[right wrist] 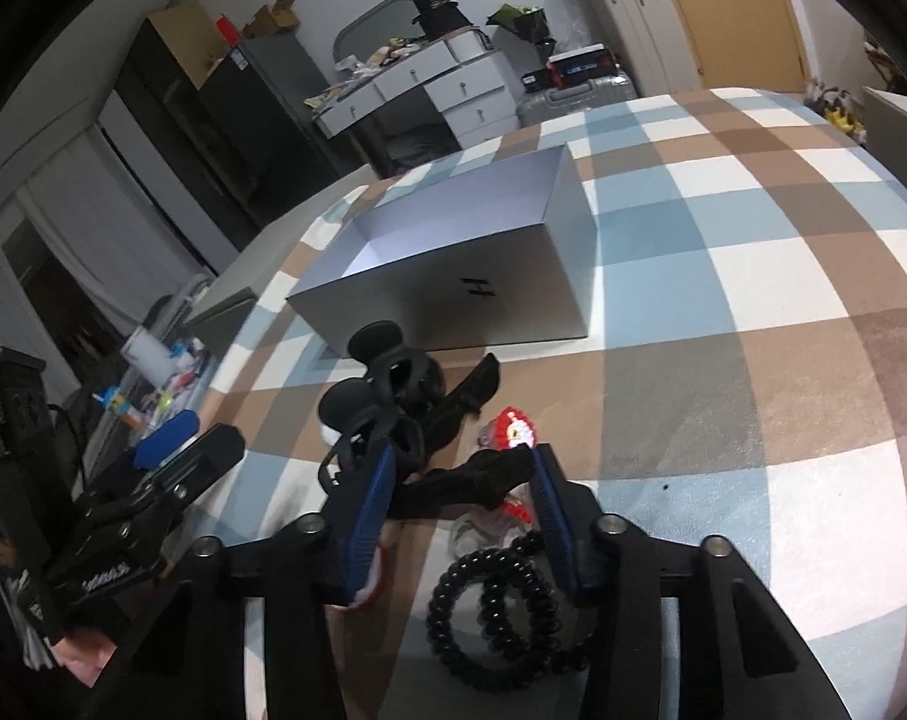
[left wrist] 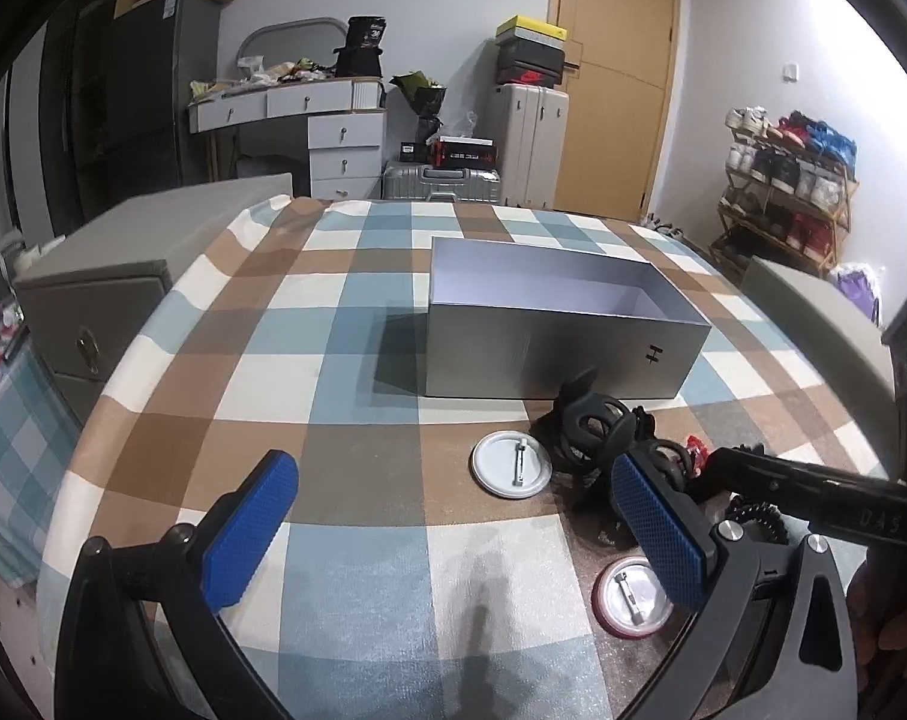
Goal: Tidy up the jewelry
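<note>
Right tool (right wrist: 459,498) is set down into the jewelry pile with its jaws narrowed around a black fabric hair piece (right wrist: 471,474); whether the pads already press on it cannot be told. Left tool (left wrist: 453,534) is held wide and empty above the bench (left wrist: 357,588). The step in hand is judged to be the first pick from the pile. The grey box (left wrist: 549,354) stands open just behind the pile, and nothing is seen inside it. For the next move, a firm grip is needed, then a lift clear of the black claw clip (right wrist: 387,396) and coil hair tie (right wrist: 495,618), which lie touching the fabric and could be dragged along. Two pin badges (left wrist: 510,465) lie face down. The red-and-white beaded item (right wrist: 513,429) is partly hidden and cannot be identified.
</note>
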`<state>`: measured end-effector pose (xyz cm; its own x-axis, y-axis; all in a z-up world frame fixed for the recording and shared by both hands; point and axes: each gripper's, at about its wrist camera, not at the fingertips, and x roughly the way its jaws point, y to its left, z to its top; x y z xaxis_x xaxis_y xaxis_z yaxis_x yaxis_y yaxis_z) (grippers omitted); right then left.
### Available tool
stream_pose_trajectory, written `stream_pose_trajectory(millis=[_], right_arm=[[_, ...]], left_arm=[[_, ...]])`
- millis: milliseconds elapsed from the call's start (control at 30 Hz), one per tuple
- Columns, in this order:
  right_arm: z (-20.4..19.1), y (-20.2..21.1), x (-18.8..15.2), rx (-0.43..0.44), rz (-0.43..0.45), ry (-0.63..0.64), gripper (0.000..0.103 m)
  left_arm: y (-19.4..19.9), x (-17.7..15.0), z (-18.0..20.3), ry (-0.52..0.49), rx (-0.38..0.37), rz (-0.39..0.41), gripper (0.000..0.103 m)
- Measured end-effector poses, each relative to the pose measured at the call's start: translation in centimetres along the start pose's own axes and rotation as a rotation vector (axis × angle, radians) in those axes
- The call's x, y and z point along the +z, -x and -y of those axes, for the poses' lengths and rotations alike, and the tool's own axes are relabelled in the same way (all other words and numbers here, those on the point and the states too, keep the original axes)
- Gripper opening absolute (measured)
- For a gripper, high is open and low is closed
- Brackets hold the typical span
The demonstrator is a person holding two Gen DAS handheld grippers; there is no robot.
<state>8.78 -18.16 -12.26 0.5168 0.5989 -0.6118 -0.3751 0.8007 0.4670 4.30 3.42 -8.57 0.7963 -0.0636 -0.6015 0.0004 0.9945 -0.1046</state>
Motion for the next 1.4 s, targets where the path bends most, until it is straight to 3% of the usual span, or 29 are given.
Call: stream_pose_trajectory(millis=[100,433,733,1167,1367,1400], right_arm=[[-0.2,0.5,0.0,0.013,0.020,0.014,0.021],[-1.0,2.5,0.0,0.033,0.105,0.047,0.013],[-0.7,5.1,-0.1,0.044,0.185,0.032,0.013],[-0.4,7.9,-0.6,0.031,0.267,0.020,0.013],[0.0,8.3,-1.0,0.030,0.277,0.012,0.013],[0.1,8.4,-1.1,0.030,0.280,0.009,0.013]], left_arm=[[0.0,0.0,-0.1,0.002,-0.006,-0.006,0.102],[0.1,-0.5,0.5,-0.010,-0.060,-0.049,0.102],[-0.1,-1.7,2.2,-0.064,-0.150,-0.139,0.102],[-1.2,-3.0,5.1,-0.153,-0.141,-0.232,0.102],[-1.6,-3.2,6.1,-0.200,-0.114,-0.254,0.093],[-1.8,-3.2,6.2,-0.208,-0.104,-0.269,0.086]])
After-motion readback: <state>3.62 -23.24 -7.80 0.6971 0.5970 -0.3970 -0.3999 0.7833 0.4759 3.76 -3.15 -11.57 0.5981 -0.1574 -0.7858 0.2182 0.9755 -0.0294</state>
